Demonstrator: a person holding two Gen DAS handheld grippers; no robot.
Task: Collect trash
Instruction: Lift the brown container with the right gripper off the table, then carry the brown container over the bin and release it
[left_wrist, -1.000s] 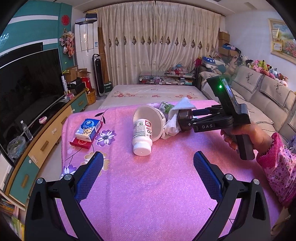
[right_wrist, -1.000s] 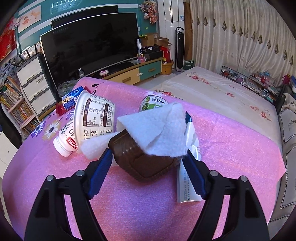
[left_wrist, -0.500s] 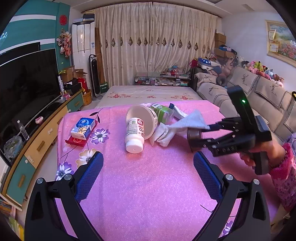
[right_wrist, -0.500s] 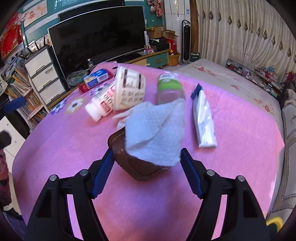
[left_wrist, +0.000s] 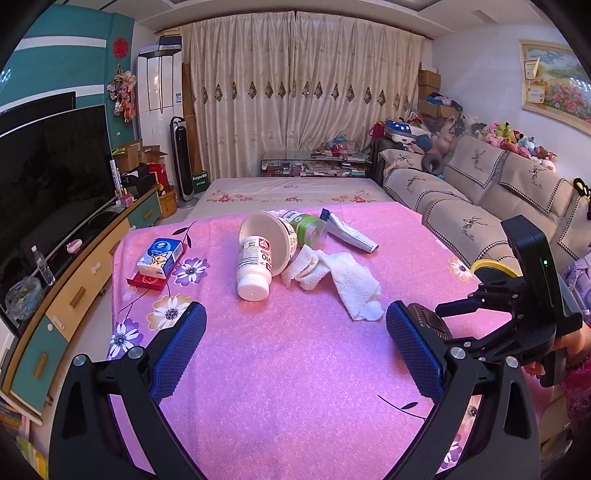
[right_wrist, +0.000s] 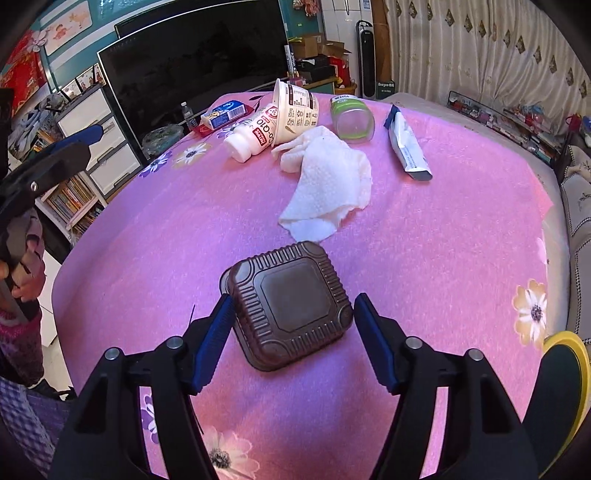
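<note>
My right gripper (right_wrist: 293, 334) is shut on a brown ribbed plastic tray (right_wrist: 290, 304), held over the near edge of the pink tablecloth (right_wrist: 424, 251); the tray also shows in the left wrist view (left_wrist: 428, 325). A crumpled white paper towel (right_wrist: 328, 177) lies on the cloth beyond it. Behind it lie a white bottle (right_wrist: 255, 134), a paper cup (right_wrist: 297, 110), a green-labelled jar (right_wrist: 351, 118) and a white tube (right_wrist: 408, 147). My left gripper (left_wrist: 295, 349) is open and empty, well short of the bottle (left_wrist: 255, 264) and the towel (left_wrist: 340, 278).
A blue tissue pack on a red box (left_wrist: 159, 258) lies at the cloth's left side. A yellow-rimmed bin (right_wrist: 561, 387) stands at the right, below the table edge. A TV cabinet (left_wrist: 85, 266) is left, a sofa (left_wrist: 461, 199) right.
My right gripper pulled the brown tray back toward the near right edge. The paper towel slid off the tray and now lies on the cloth. My left gripper drew back slightly.
</note>
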